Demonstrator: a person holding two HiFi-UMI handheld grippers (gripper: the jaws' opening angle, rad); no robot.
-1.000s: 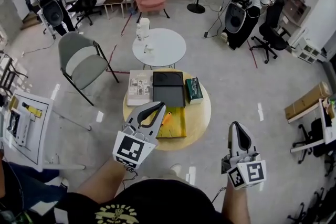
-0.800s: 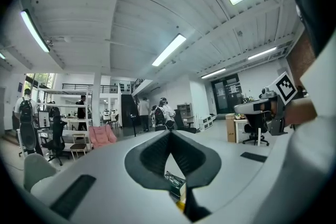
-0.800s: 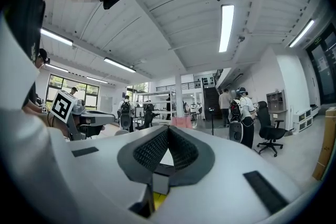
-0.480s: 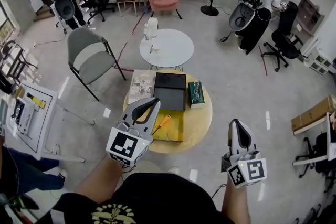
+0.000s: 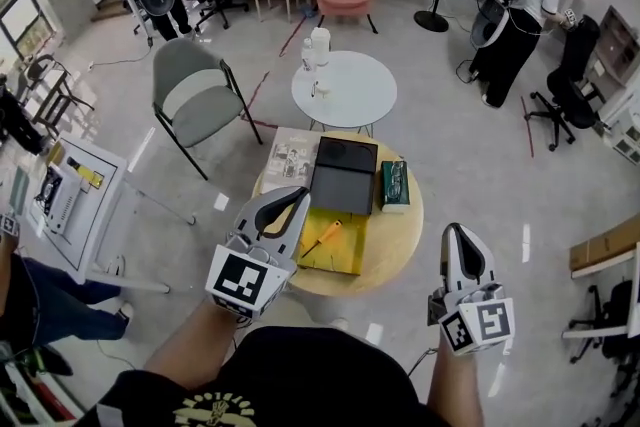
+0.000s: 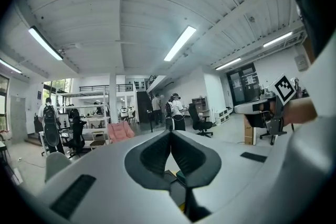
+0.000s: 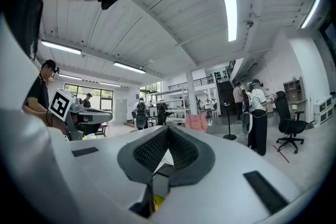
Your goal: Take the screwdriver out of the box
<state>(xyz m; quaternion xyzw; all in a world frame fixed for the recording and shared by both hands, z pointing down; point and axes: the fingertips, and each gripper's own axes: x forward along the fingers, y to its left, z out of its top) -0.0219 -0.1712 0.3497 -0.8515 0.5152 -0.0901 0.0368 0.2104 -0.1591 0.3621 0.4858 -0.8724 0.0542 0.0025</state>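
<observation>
screwdriver, small, with orange handle and thin metal shaft, lying aslant in a shallow yellow box on a round wooden table. judged light and rigid; the smooth shaft would likely slip, so the thicker handle looks the better place to take hold. behind the box: flat matte black case, printed booklet at its left, green packet at its right. left gripper, jaws pressed together on nothing, shows over the table's left side; right gripper, jaws likewise closed and empty, hangs right of the table.
</observation>
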